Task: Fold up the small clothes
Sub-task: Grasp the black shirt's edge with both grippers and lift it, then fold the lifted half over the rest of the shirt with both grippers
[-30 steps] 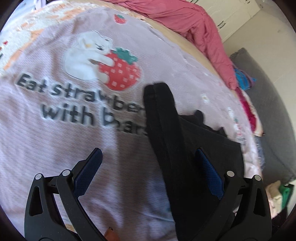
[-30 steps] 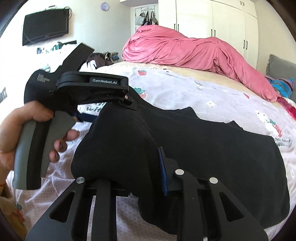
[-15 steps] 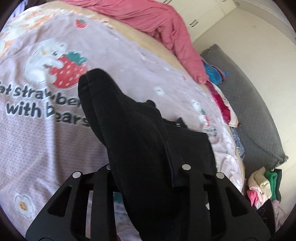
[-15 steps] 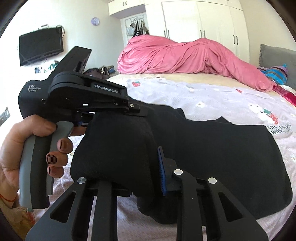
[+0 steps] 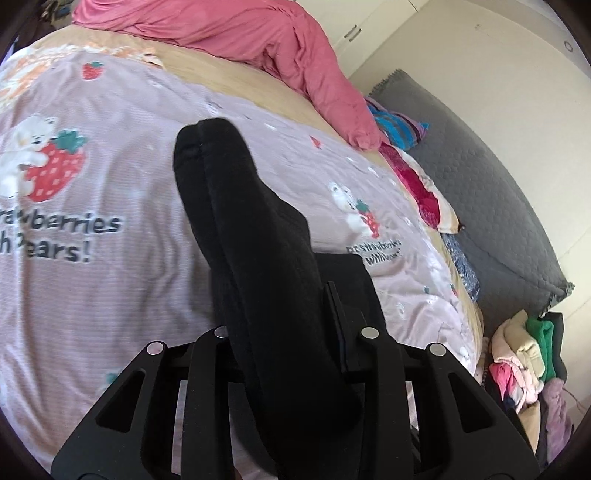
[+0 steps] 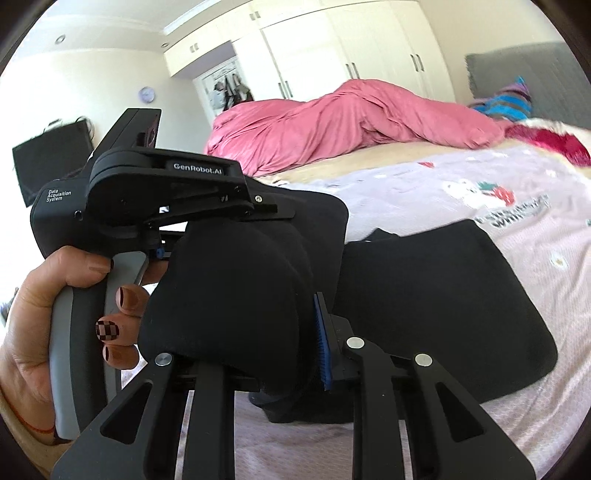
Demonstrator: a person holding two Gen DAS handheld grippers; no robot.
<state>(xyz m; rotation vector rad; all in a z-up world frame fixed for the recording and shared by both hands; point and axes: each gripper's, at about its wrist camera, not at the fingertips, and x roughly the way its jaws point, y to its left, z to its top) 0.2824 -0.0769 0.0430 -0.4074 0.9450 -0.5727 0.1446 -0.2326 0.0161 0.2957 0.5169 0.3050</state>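
A small black garment lies partly spread on the pink strawberry bedspread. My left gripper is shut on a thick fold of the black garment, which stands up between its jaws above the bed. My right gripper is shut on another bunched edge of the same garment, lifted off the bed. The left gripper's body and the hand holding it show just left of the lifted fold in the right wrist view. The fabric hides both grippers' left pads.
A crumpled pink duvet lies across the far side of the bed. A grey sofa stands to the right with colourful clothes piled by it. White wardrobes line the far wall.
My left gripper closed on the black fold and lifted it, swinging right over the bedspread. My right gripper kept its hold and rose with the garment's edge.
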